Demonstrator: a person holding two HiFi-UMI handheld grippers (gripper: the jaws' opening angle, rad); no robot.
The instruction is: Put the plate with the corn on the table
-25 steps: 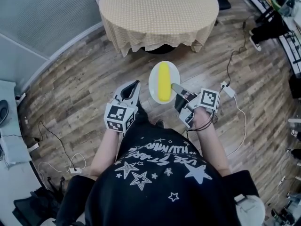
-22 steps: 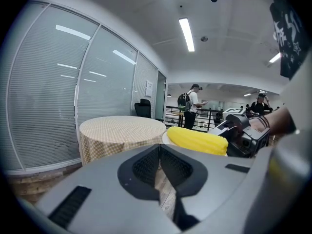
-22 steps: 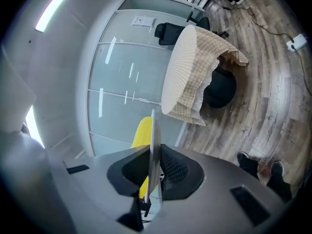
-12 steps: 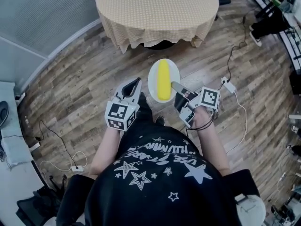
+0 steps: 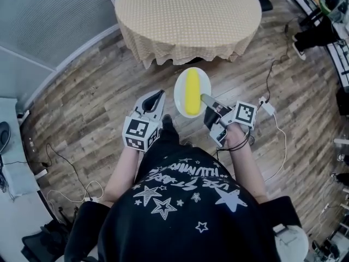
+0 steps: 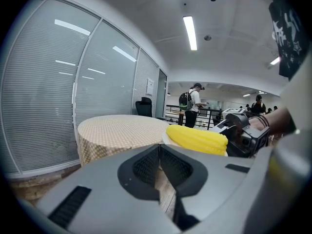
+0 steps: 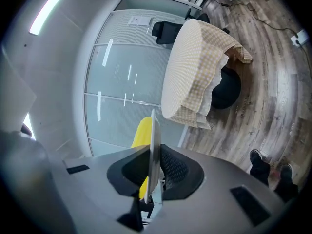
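Your left gripper point(image 5: 155, 98) sits at the left with its jaws shut tip to tip and nothing between them. It points ahead, just left of the plate and apart from it. In the middle, the white plate point(image 5: 178, 90) hangs in the air over the wooden floor point(image 5: 82, 102). It is short of the near edge of the round table point(image 5: 188, 10) with its checked cloth, and not yet above it. The yellow corn point(image 5: 192, 95) lies lengthwise along the plate's centre, reaching almost from near rim to far rim. At the right, your right gripper point(image 5: 204, 98) has its jaws closed onto the plate's right rim, one on each face, carrying it face up.
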